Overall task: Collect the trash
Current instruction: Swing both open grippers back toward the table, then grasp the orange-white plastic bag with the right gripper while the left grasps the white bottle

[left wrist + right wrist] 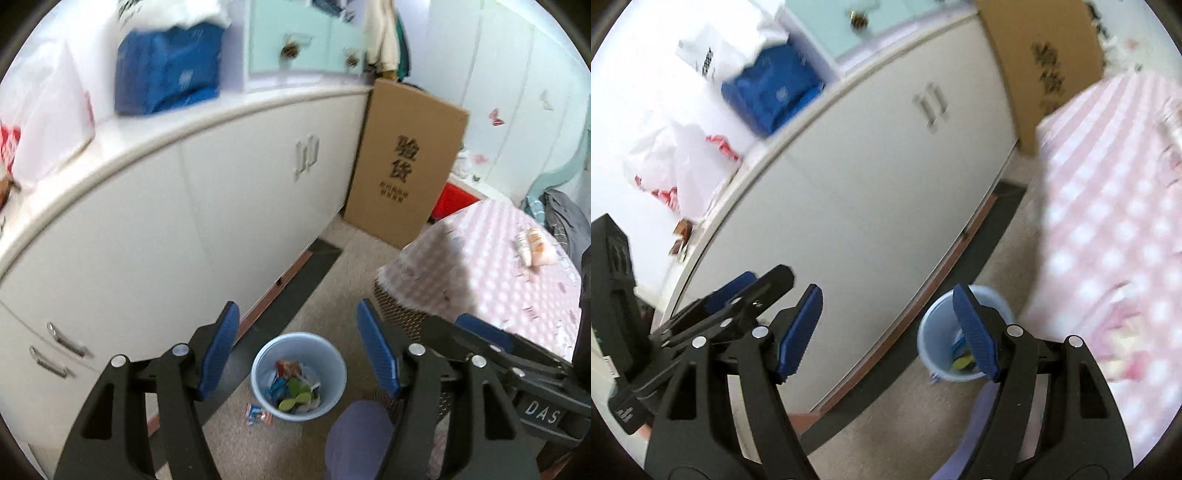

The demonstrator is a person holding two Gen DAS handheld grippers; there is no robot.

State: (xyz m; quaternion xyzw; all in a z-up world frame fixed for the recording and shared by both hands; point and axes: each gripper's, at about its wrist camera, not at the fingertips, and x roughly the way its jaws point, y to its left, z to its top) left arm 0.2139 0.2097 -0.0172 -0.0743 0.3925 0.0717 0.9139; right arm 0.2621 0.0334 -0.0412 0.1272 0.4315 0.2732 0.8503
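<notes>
A light blue trash bin (298, 374) stands on the floor by the white cabinet, holding colourful wrappers and green scraps (295, 387). One small wrapper (258, 413) lies on the floor just left of the bin. My left gripper (298, 317) is open and empty, held above the bin. The right gripper shows at that view's right edge (491, 343). In the right wrist view my right gripper (886, 295) is open and empty; the bin (942, 343) sits behind its right finger, and the left gripper (738, 299) shows at the left.
A long white cabinet (184, 229) runs along the left, with plastic bags (48, 110) and a blue bag (166, 70) on top. A cardboard box (402, 162) leans at its end. A table with pink checked cloth (498, 273) stands right, holding a small packet (533, 245).
</notes>
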